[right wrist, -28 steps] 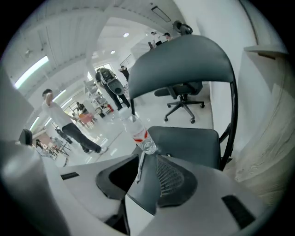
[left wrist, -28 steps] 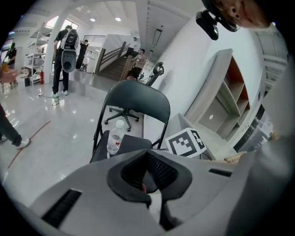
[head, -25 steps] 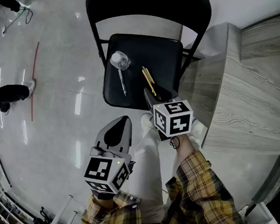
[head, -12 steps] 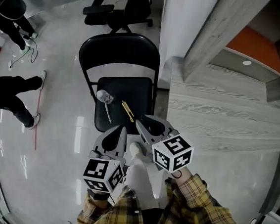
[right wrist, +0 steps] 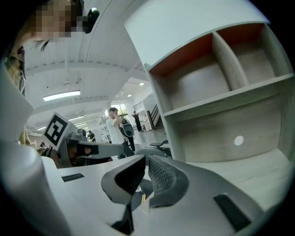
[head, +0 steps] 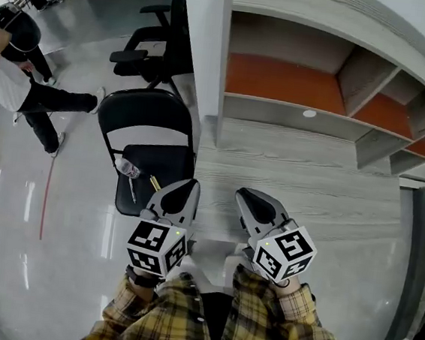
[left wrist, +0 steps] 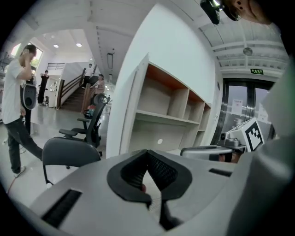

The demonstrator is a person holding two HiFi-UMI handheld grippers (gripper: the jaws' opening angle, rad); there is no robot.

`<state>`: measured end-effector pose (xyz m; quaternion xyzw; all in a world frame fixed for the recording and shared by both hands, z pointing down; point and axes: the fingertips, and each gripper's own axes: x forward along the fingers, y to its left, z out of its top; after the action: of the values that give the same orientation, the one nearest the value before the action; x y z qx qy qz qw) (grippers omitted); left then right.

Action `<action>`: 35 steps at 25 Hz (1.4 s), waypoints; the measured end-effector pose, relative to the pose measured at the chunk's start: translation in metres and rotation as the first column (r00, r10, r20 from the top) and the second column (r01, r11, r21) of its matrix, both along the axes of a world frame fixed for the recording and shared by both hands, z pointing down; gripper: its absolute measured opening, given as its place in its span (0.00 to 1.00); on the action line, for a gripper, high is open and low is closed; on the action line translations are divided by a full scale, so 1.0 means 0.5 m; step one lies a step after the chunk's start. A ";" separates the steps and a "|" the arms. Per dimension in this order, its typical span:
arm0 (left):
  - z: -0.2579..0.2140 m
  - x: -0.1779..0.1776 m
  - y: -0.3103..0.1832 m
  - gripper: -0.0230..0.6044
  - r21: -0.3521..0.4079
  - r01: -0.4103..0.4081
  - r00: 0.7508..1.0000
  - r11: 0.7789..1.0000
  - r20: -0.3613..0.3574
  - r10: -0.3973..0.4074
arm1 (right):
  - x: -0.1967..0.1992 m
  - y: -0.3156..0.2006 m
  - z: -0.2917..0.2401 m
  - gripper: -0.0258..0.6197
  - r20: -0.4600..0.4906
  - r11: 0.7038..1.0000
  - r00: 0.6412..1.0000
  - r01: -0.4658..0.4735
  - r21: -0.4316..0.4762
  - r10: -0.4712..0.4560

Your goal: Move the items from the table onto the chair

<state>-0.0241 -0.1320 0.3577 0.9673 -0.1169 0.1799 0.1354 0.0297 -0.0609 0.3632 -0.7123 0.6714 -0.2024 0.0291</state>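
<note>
**Items lie on the chair**

The bottle (head: 126, 168) and pen (head: 132, 189) are seen on the chair (head: 164, 160) seat, at ten o'clock from the left gripper (head: 184, 190), whose fingers are closed on nothing. The right gripper (head: 248, 200) fingers have just been closing, with nothing between them.

Left gripper (head: 182, 192) closed — right gripper (head: 248, 200) just closing, empty.
</note>
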 end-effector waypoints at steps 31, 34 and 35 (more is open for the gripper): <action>-0.075 0.308 0.303 0.04 0.033 -0.399 0.917 0.917 -0.016 0.399 | 0.252 0.357 -0.048 0.07 -0.068 0.937 0.937 -0.346 -0.039 0.343; -0.074 0.314 0.296 0.04 0.028 -0.402 0.915 0.915 -0.015 0.403 | 0.258 0.348 -0.044 0.07 -0.067 0.938 0.938 -0.342 -0.051 0.339; -0.074 0.317 0.296 0.04 0.027 -0.405 0.914 0.914 -0.014 0.405 | 0.261 0.346 -0.044 0.07 -0.067 0.939 0.939 -0.341 -0.053 0.337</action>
<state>0.1342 0.0157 0.3208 0.9737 0.0853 0.1932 0.0852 0.1603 0.1119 0.3412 -0.8233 0.5324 -0.1955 0.0215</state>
